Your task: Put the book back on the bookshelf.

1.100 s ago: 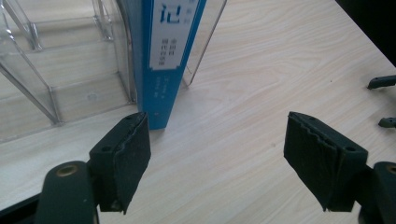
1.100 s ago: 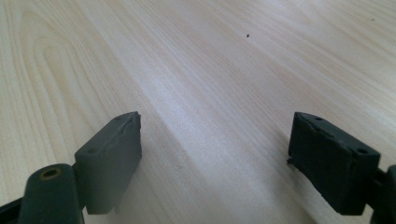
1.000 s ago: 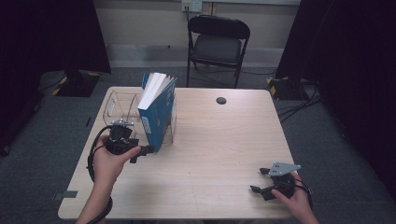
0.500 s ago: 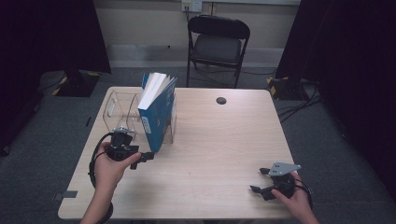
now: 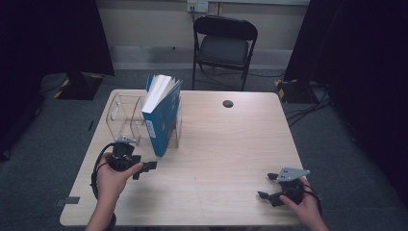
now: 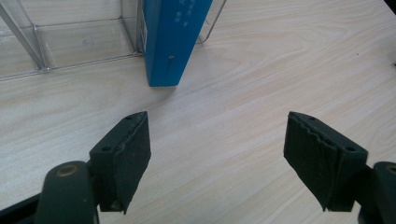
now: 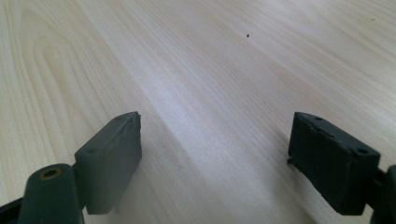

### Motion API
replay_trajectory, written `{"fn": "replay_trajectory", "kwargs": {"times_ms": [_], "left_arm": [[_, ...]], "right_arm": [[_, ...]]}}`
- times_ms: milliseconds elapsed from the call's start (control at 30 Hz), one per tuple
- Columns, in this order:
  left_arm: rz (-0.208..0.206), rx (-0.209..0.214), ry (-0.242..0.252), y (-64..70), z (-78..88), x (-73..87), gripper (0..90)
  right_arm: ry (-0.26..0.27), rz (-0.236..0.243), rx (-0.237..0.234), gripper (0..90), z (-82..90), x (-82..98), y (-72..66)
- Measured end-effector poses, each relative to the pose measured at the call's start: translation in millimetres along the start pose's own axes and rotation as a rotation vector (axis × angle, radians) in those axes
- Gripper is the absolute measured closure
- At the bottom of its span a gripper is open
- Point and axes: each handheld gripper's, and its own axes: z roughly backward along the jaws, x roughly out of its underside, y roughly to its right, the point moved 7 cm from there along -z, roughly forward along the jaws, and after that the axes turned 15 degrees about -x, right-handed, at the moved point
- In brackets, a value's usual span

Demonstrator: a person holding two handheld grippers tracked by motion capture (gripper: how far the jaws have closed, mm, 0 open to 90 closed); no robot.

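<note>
A blue book (image 5: 162,118) stands on its edge, leaning in a clear plastic rack (image 5: 122,115) at the table's left rear. My left gripper (image 5: 143,170) is low over the table just in front of the book, open, with nothing between its fingers. In the left gripper view the book's spine (image 6: 173,42) and the rack (image 6: 70,42) lie ahead of the left gripper (image 6: 217,116), a short gap away. My right gripper (image 5: 267,186) rests near the front right corner, open and empty. In the right gripper view the right gripper (image 7: 217,114) has bare wood ahead.
The wooden table (image 5: 231,144) has a small black round mark (image 5: 228,103) near its far edge. A black folding chair (image 5: 223,43) stands behind the table. Cables (image 5: 308,96) lie on the floor at the right.
My left hand has drawn back from the book toward the near edge and sunk closer to the tabletop. The right hand has stayed put.
</note>
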Motion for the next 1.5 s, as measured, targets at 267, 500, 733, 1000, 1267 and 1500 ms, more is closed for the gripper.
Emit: {"fn": "replay_trajectory", "kwargs": {"times_ms": [267, 500, 733, 1000, 1267, 1500], "left_arm": [[-0.001, -0.007, -0.007, -1.2, -8.0, 10.9, 22.8], [0.005, -0.02, -0.018, -3.0, -14.8, 20.0, 22.3], [0.003, -0.024, -0.033, -4.3, -21.2, 28.4, 21.7], [-0.004, -0.041, -0.039, -4.6, -27.5, 36.5, 21.5], [-0.048, -0.082, -0.045, -7.0, -36.0, 48.1, 18.4], [-0.065, -0.092, -0.05, -7.6, -40.3, 54.4, 16.4]], "right_arm": [[0.0, 0.0, 0.0, 16.8, 0.0, 0.0, 0.0], [0.0, 0.0, 0.0, 16.9, 0.0, 0.0, 0.0], [0.0, 0.0, 0.0, 16.9, 0.0, 0.0, 0.0], [0.0, 0.0, 0.0, 16.9, 0.0, 0.0, 0.0], [0.0, 0.0, 0.0, 16.9, 0.0, 0.0, 0.0], [0.0, 0.0, 0.0, 16.9, 0.0, 0.0, 0.0]]}}
